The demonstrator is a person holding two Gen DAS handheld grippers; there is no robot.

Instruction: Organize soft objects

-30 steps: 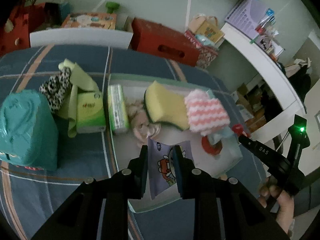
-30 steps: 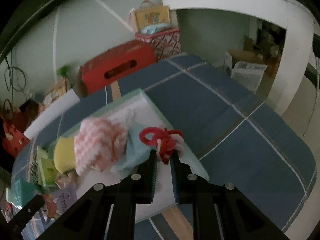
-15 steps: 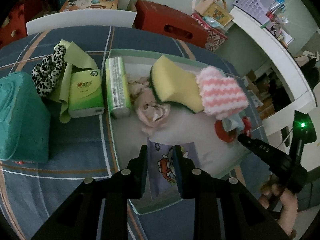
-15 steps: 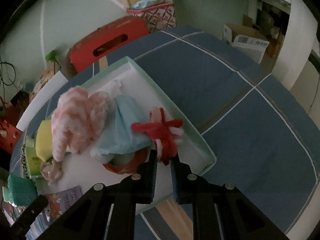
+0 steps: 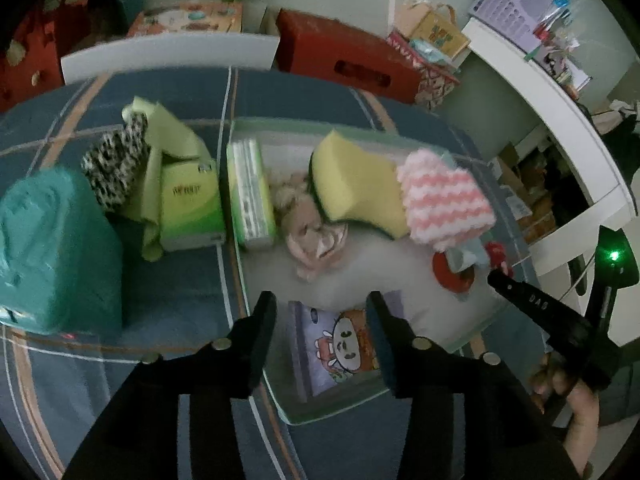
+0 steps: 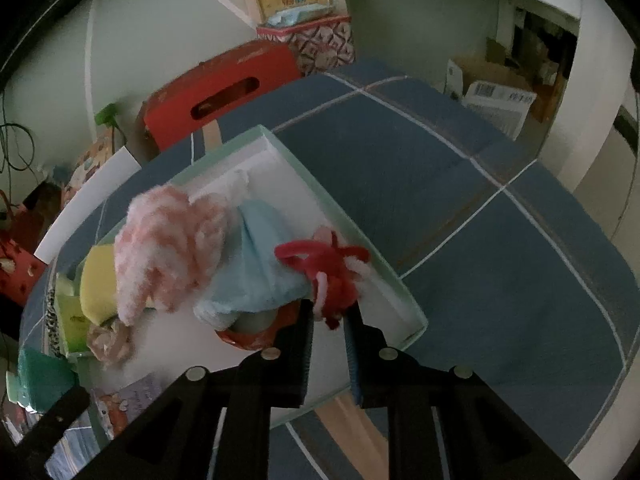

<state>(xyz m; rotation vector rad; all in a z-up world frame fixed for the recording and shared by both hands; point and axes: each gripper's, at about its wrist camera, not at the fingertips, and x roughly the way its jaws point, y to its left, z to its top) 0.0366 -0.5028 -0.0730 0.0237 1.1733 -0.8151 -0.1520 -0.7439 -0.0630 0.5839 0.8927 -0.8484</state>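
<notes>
A pale green shallow box [image 5: 316, 412] [image 6: 348, 236] lies on the blue plaid cloth. In it are a yellow sponge [image 5: 360, 188], a pink-and-white fluffy cloth [image 5: 444, 204] [image 6: 168, 248], a light blue cloth [image 6: 260, 264], a beige fabric flower [image 5: 316, 232], a green tissue pack [image 5: 250, 196] and a purple cartoon tissue pack [image 5: 340, 348]. My left gripper [image 5: 320, 312] is open, its fingers on either side of the cartoon pack. My right gripper [image 6: 328, 320] is shut on a red-and-white pipe-cleaner figure [image 6: 328, 272] over the box's right end.
Left of the box lie a teal wrapped pack [image 5: 52, 248], a leopard-print scrunchie [image 5: 116, 164], a light green cloth [image 5: 168, 136] and a green tissue pack [image 5: 192, 204]. A red crate [image 5: 348, 60] and a white board [image 5: 168, 52] stand behind.
My left gripper has opened and let go of the cartoon tissue pack, which now lies in the box. My right gripper has kept its hold on the pipe-cleaner figure over the box.
</notes>
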